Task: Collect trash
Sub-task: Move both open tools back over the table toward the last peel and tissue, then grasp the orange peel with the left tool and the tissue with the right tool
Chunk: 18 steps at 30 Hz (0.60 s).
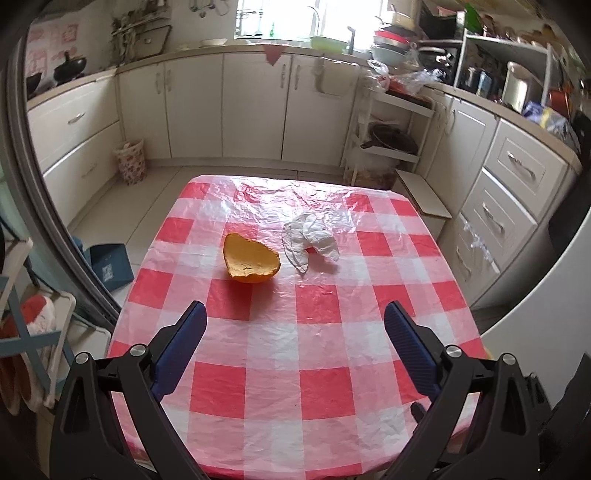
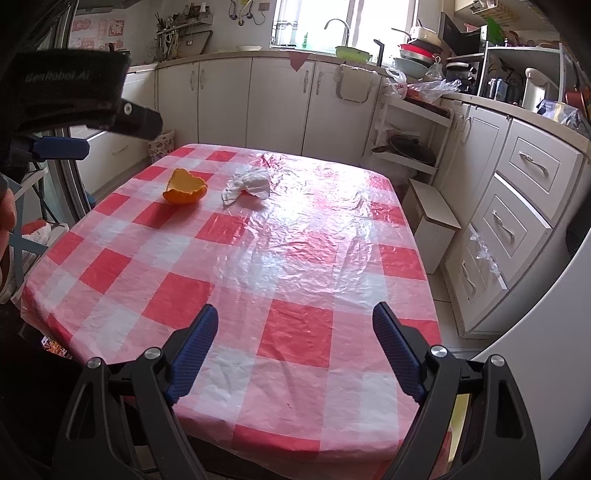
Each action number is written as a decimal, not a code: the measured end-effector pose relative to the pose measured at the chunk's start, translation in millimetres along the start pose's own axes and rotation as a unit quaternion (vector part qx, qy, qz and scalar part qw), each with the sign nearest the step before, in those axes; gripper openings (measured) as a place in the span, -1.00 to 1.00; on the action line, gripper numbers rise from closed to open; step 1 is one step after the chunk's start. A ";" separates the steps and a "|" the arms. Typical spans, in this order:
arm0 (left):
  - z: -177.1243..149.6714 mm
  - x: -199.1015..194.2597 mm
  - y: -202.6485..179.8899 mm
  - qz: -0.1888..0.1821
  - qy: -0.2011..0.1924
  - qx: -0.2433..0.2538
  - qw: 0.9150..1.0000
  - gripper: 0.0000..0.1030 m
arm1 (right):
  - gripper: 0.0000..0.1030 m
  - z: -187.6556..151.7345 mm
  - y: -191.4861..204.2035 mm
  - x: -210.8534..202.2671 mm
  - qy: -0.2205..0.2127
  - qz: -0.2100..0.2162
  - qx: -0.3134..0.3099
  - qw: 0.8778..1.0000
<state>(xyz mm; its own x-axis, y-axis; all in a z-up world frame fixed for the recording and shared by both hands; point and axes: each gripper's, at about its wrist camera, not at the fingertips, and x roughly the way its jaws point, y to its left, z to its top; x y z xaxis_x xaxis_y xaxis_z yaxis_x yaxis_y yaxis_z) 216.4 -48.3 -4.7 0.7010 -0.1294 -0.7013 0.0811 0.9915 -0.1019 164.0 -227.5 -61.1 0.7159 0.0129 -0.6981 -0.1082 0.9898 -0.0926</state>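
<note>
Holding my left gripper over the near half of the kitchen table, I keep its blue-padded fingers spread wide apart with nothing between them. My right gripper hangs the same way over the near right part of the red-and-white checked plastic tablecloth, its pads parted and empty.

Ahead of my left gripper, toward the far half of the table, lies the trash: a hollow orange peel resting cupped side up, and just beside it on the right a crumpled white tissue. From my right wrist view the same orange peel and tissue sit at the far left of the table, close together but not clearly touching. The body of my left gripper shows at the upper left of that view, one blue finger pointing toward the table.

Beyond the table, white kitchen cabinets line the walls beneath a sunlit window, with stacked bowls on the counter near the sink. A floral-patterned basket stands on the tiled floor against the cabinets at far left, well apart from the table. A small white box with a tan lid stands on the floor just off the table's right edge.
</note>
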 end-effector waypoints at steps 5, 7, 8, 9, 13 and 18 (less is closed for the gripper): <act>-0.5 7.9 15.3 0.015 0.017 0.027 0.999 0.81 | 0.59 9.2 2.7 3.4 -0.004 0.009 -0.007 1.000; 2.9 14.0 33.4 0.034 0.023 0.023 0.999 0.81 | 0.59 17.3 4.5 5.6 -0.007 0.015 -0.013 1.000; 4.4 18.6 46.8 0.039 0.030 0.011 0.999 0.81 | 0.59 20.4 4.9 6.8 -0.008 0.019 -0.015 1.000; 5.9 24.5 63.6 0.035 0.043 -0.010 0.998 0.81 | 0.59 24.6 5.3 8.9 -0.008 0.024 -0.017 1.000; 11.0 44.1 119.3 0.028 0.073 -0.088 0.993 0.81 | 0.59 43.3 8.3 24.9 0.000 0.046 -0.030 0.998; 20.6 65.4 149.9 0.018 0.083 -0.117 0.990 0.81 | 0.59 72.3 20.7 62.2 0.030 0.082 -0.030 0.996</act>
<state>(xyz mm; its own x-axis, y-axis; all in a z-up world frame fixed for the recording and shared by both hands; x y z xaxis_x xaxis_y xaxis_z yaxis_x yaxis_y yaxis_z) 289.0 92.1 -51.4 0.5736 -0.1137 -0.8112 -0.1221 0.9674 -0.2219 256.1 -195.9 -55.2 0.6433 0.1643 -0.7478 -0.2627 0.9648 -0.0141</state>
